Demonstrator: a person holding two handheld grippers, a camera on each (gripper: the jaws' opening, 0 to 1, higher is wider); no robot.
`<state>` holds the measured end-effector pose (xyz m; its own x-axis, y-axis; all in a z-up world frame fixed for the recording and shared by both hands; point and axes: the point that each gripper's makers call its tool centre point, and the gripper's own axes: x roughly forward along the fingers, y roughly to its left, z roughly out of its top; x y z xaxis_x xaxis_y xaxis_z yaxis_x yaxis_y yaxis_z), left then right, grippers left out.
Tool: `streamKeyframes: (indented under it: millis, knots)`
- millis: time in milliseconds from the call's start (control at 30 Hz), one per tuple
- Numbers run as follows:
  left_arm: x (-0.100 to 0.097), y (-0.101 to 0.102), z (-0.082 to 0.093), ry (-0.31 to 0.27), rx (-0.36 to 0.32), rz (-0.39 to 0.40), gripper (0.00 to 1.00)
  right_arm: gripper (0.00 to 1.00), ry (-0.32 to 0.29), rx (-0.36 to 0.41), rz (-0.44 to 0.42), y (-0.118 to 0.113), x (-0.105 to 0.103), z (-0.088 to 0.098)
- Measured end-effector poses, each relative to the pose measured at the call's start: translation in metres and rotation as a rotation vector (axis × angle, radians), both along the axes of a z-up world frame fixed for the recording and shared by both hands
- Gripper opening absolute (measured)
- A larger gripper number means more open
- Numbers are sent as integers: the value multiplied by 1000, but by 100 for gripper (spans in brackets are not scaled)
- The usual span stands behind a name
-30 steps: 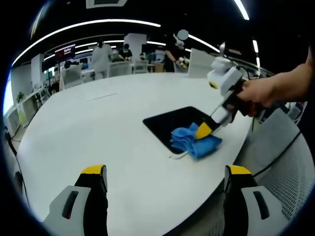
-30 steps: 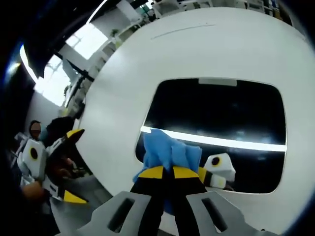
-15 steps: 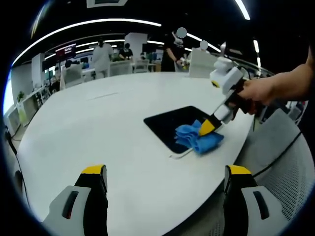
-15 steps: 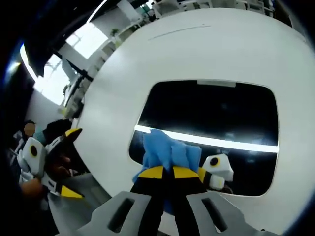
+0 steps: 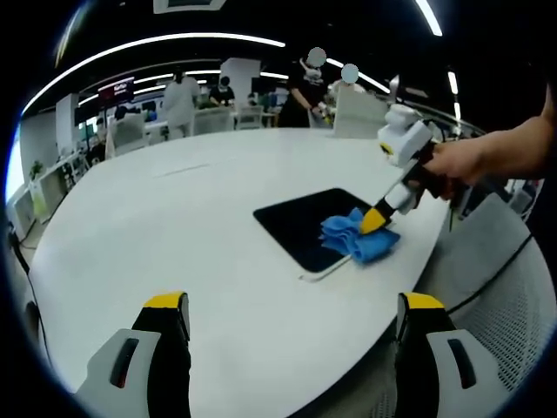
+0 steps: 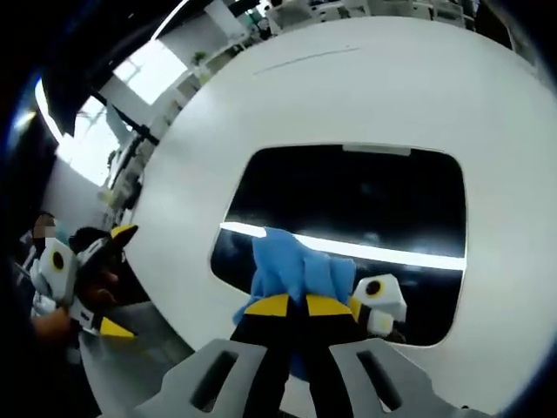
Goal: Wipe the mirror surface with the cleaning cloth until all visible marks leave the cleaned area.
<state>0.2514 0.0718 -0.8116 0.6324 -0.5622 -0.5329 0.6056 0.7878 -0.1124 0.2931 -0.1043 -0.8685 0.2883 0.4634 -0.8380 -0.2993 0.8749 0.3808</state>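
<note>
In the left gripper view, my left gripper (image 5: 287, 348) sits at the bottom of the frame with its yellow-tipped jaws spread wide and nothing between them, over the broad round white table (image 5: 157, 218). Right of centre lies the dark rectangular mirror (image 5: 300, 222), close to the table's near right edge; bare tabletop stretches away to the left and top. My right gripper (image 5: 376, 220) comes in from the right, my hand (image 5: 461, 161) behind it, pressing the crumpled blue cleaning cloth (image 5: 357, 237) on the mirror's right-hand end.

In the right gripper view, my right gripper (image 6: 289, 305) has its jaws pressed together, pinching the blue cloth (image 6: 296, 270) at the mirror's (image 6: 348, 205) lower edge. The left gripper (image 6: 78, 283) shows at far left, beyond the table rim.
</note>
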Motion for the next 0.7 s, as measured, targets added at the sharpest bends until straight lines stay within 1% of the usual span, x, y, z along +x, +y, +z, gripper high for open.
streamKeyframes:
  millis: [167, 400, 567, 700]
  knots:
    - [0, 0, 1, -2, -5, 3, 99, 0, 1, 5, -7, -1, 0, 0]
    - [0, -1, 1, -9, 5, -5, 99, 0, -4, -10, 0, -1, 1, 0]
    - [1, 0, 1, -10, 1, 2, 99, 0, -21, -22, -2, -1, 7, 0]
    - [2, 0, 1, -11, -2, 5, 99, 0, -22, -23, -10, -1, 13, 0]
